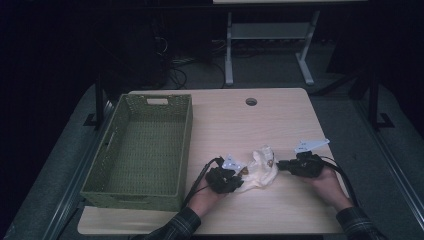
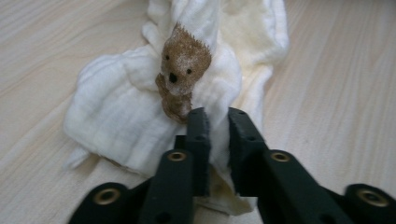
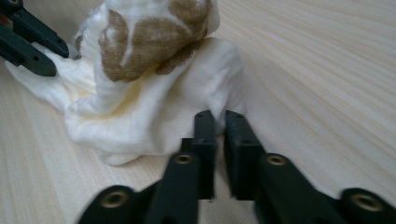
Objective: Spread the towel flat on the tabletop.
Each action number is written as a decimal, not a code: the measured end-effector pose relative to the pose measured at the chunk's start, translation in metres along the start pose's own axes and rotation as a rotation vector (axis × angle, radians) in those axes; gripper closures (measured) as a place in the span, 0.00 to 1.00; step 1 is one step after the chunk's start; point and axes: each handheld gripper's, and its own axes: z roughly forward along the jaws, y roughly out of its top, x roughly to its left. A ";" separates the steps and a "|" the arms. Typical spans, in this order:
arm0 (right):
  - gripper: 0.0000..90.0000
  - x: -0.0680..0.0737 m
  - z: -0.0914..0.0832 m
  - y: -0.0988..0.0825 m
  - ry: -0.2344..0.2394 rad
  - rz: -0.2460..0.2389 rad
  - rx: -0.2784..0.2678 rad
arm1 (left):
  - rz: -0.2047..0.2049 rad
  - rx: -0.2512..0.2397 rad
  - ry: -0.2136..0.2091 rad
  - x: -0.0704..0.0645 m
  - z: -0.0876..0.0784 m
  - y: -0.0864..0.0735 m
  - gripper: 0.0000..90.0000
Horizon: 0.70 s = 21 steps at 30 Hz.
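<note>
A crumpled white cloth [image 1: 260, 169] with brown bear prints lies on the wooden table [image 1: 280, 120] near its front edge. My left gripper [image 1: 240, 176] is at the cloth's left end, and in the left gripper view its jaws [image 2: 218, 119] stand almost together with a fold of the cloth [image 2: 116, 112] pinched between them, just below a bear's head. My right gripper [image 1: 278, 164] is at the cloth's right end. Its jaws [image 3: 219, 116] are nearly closed on the cloth's [image 3: 154, 116] low edge. The left gripper [image 3: 55, 59] also shows far off in the right gripper view.
A green woven basket [image 1: 186, 145] with nothing in it stands on the left half of the table, close to my left hand. A round cable hole [image 1: 251, 101] sits near the far edge. Beyond the table are a white desk frame [image 1: 229, 55] and cables on the floor.
</note>
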 end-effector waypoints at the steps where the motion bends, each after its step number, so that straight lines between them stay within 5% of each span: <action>1: 0.95 0.000 -0.001 0.000 -0.005 -0.011 -0.004 | 0.006 -0.002 -0.001 0.000 -0.002 0.001 0.93; 7: 0.96 0.001 -0.019 0.003 -0.027 -0.010 -0.051 | 0.004 -0.096 0.006 0.003 -0.017 0.011 0.95; 13: 0.96 -0.004 -0.038 0.007 -0.085 -0.021 -0.097 | -0.017 -0.205 0.057 0.009 -0.034 0.021 0.96; 21: 0.96 -0.007 -0.052 0.016 -0.139 -0.054 -0.120 | -0.039 -0.248 0.100 0.016 -0.042 0.032 0.96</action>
